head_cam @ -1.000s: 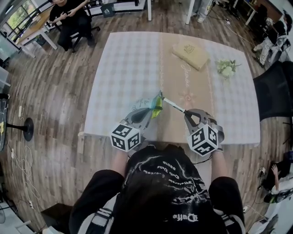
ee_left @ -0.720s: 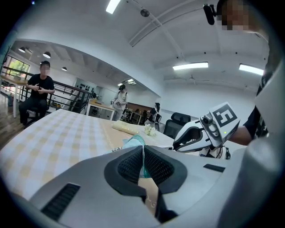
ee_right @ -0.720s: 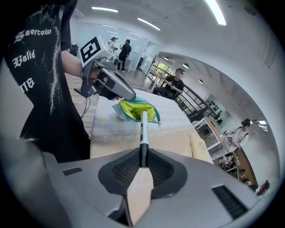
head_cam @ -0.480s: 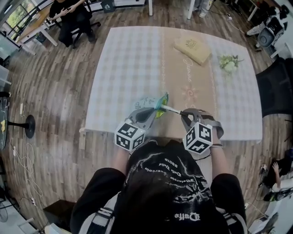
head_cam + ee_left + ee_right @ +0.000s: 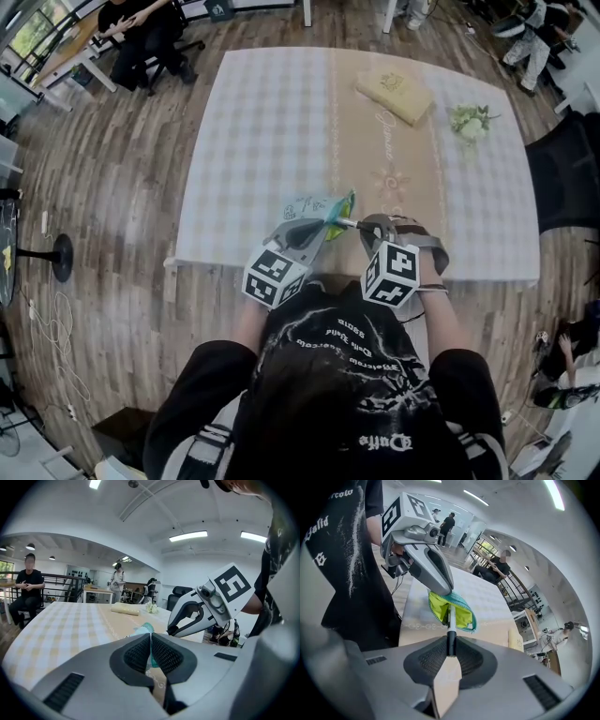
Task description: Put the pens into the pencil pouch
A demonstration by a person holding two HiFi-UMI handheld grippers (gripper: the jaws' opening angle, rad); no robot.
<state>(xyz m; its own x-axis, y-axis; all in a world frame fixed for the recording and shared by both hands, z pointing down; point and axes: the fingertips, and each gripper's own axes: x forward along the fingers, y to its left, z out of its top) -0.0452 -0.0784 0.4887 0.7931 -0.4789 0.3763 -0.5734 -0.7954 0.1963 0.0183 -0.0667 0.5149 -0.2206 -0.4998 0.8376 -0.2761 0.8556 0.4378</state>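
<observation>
Pinching the rim of the pencil pouch [image 5: 311,204], the left gripper [image 5: 151,638] has its jaws clenched tight on the teal fabric and holds that edge up off the table [image 5: 253,141], close to the front edge. It looks deliberate. With one lip raised, the mouth gapes toward the other hand and the yellow-green lining shows.

Just to the right, a pen [image 5: 451,620] with a white barrel and a black end lies in line with that opening, its front end already inside the mouth. The right gripper [image 5: 450,654] grasps it by the black rear end, jaws closed on the barrel and tipped downward. I take that as the way to slide it straight in rather than drop it. A good part of the barrel is outside, so the insertion seems only part done.

Far off on the right of the table, a tan box [image 5: 394,94] and a small posy [image 5: 469,120] sit well clear of the work.
</observation>
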